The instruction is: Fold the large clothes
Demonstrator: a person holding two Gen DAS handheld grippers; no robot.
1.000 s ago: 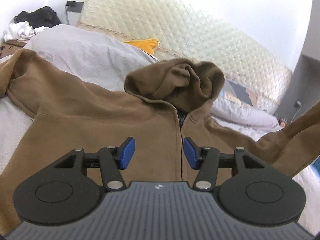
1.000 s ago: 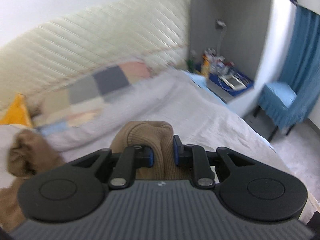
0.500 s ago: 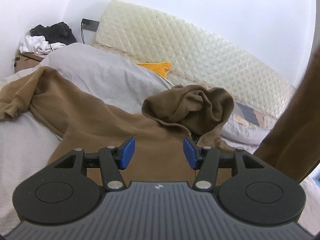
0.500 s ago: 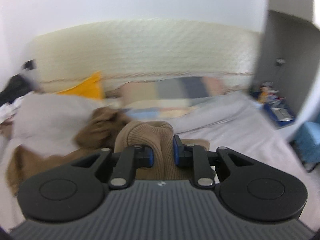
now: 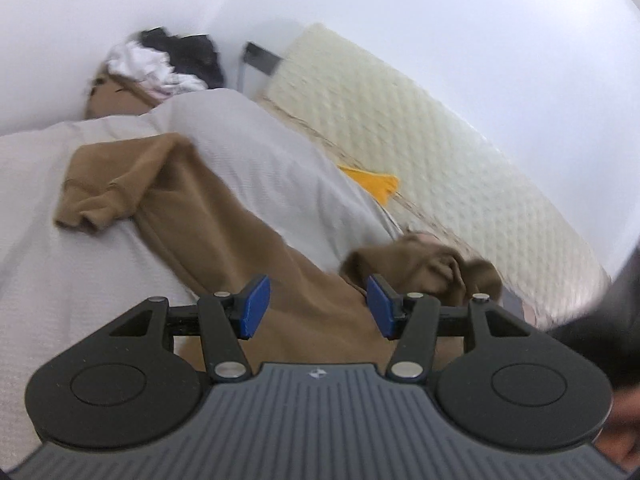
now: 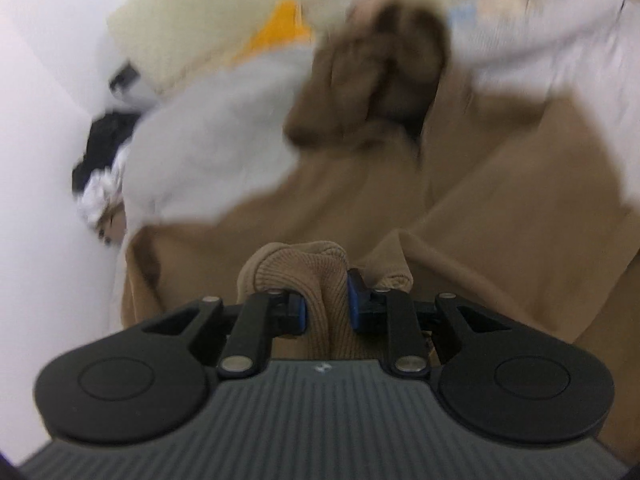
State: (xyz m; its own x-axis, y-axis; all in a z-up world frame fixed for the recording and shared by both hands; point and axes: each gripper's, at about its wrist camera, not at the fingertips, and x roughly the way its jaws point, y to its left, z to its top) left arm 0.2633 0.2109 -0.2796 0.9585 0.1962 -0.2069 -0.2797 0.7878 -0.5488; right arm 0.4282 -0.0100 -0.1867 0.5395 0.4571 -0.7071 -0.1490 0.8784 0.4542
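The hoodie [image 5: 224, 216] lay spread across the bed [image 5: 48, 264], its hood [image 5: 424, 268] bunched toward the head of the bed, just before the headboard [image 5: 420, 128]. One sleeve [image 5: 104, 188] lay folded near the bed's left edge. A duvet [image 5: 272, 160] lay heaped behind the hoodie, with a cushion [image 5: 372, 184] between it and the headboard. A pile of clothes [image 5: 168, 64] sat on a box [image 5: 116, 98] past the bed's far left corner. The left gripper [image 5: 318, 306] hung over the hoodie's body, and the cuff [image 6: 316, 280] sat between the fingers of the right gripper [image 6: 326, 306].
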